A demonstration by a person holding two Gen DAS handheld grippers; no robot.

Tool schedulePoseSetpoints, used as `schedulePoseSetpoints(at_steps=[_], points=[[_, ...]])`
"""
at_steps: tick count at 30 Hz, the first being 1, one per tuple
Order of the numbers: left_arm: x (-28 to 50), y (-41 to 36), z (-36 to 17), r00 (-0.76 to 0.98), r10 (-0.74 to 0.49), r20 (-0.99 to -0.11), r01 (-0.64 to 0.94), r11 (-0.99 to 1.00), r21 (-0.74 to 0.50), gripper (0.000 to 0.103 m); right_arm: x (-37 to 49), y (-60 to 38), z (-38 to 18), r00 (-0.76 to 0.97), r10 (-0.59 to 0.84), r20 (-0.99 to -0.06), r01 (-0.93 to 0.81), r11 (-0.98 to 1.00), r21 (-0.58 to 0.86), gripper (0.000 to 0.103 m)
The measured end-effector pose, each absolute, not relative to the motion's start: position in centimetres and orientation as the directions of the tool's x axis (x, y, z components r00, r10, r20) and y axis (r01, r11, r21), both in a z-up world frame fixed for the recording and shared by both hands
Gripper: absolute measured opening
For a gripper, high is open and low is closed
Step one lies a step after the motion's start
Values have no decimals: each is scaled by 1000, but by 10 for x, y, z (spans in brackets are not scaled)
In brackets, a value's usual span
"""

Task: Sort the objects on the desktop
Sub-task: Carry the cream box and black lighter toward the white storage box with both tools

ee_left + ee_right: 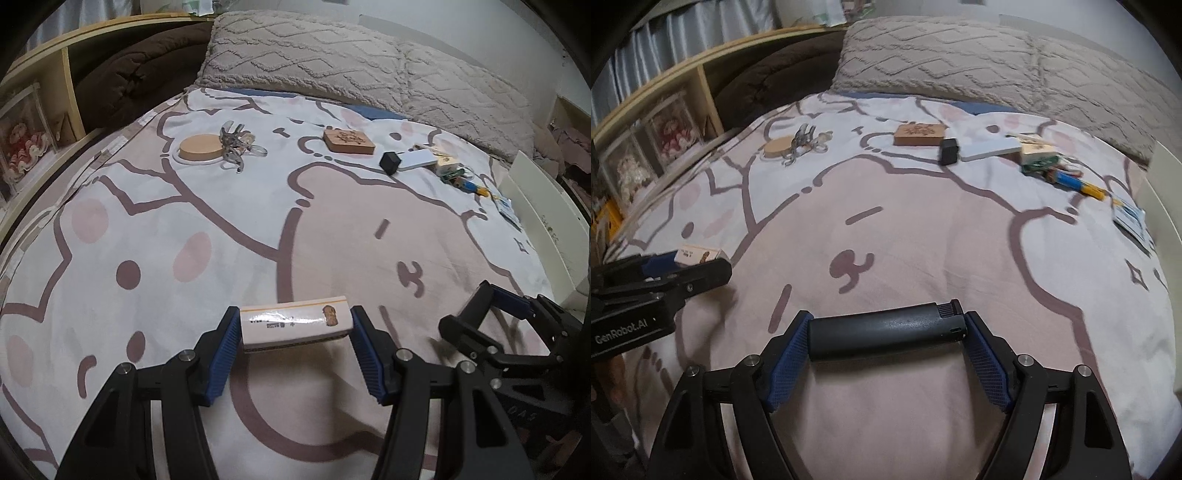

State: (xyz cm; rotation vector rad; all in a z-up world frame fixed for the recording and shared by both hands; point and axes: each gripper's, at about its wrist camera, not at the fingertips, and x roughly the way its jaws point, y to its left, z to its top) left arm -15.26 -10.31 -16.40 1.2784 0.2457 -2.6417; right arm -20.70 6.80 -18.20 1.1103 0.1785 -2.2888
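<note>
Desktop objects are only partly sorted, I judge: the left gripper [293, 328] is clamped on a small printed box [295, 322] and the right gripper [886, 332] on a black lighter [886, 330], both held above the cartoon bedspread [147, 221]. Toward twelve o'clock lie a round wooden coaster [199, 147] touching metal keys [236, 147], and a square wooden block [349, 141]; toward one o'clock, a black cube [390, 161], a white card case [419, 159] and pens [467, 184] cluster, unsorted, with nothing blocking the way.

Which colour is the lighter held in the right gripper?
Black; the lighter shows best in the right wrist view, between the right gripper's blue pads.
</note>
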Motion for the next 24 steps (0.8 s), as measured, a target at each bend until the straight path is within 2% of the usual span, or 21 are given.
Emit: schedulePoseSetpoints(at_steps=[24], points=[[-124, -29, -113, -685, 0, -728, 128, -984, -120, 59, -169, 159, -133, -588, -388, -710, 450, -886, 112, 81]])
